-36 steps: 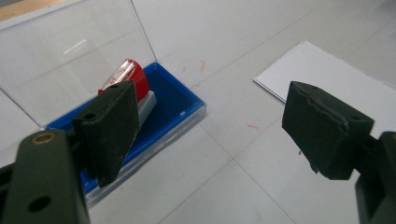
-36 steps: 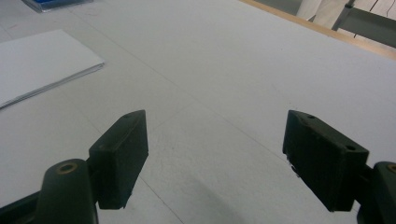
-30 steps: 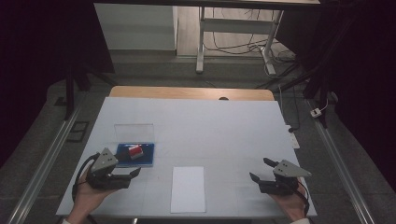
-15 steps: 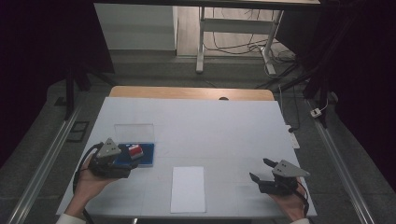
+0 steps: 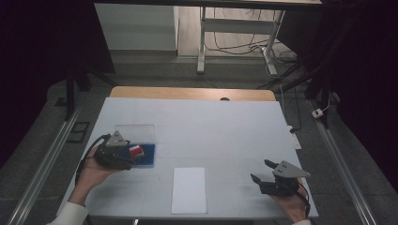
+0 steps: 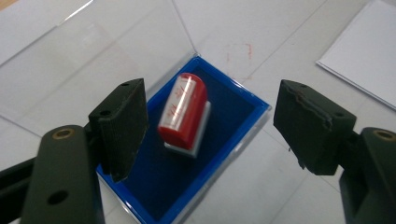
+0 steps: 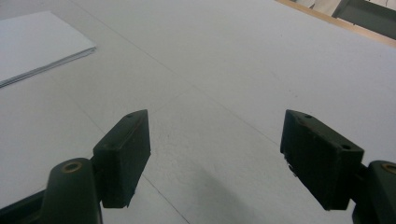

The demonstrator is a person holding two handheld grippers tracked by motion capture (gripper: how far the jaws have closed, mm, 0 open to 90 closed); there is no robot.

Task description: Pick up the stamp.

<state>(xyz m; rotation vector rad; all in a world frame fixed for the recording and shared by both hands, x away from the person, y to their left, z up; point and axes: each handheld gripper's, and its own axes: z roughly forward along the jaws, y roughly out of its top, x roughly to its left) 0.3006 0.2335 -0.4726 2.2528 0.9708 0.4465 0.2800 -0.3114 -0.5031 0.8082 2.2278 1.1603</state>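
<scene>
the red stamp (image 6: 183, 113) lies untouched in the blue tray (image 6: 243, 100), the left gripper (image 6: 212, 126) poised right over it, jaws just closing but wide of it, so the grab remains, while the right gripper (image 7: 215, 158) waits wide, far off on the bench (image 5: 225, 126).

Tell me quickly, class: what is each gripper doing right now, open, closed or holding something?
Left gripper: open, jaws just been closing, either side of the red stamp in the blue tray, not touching it.
Right gripper: open, holding nothing.
</scene>
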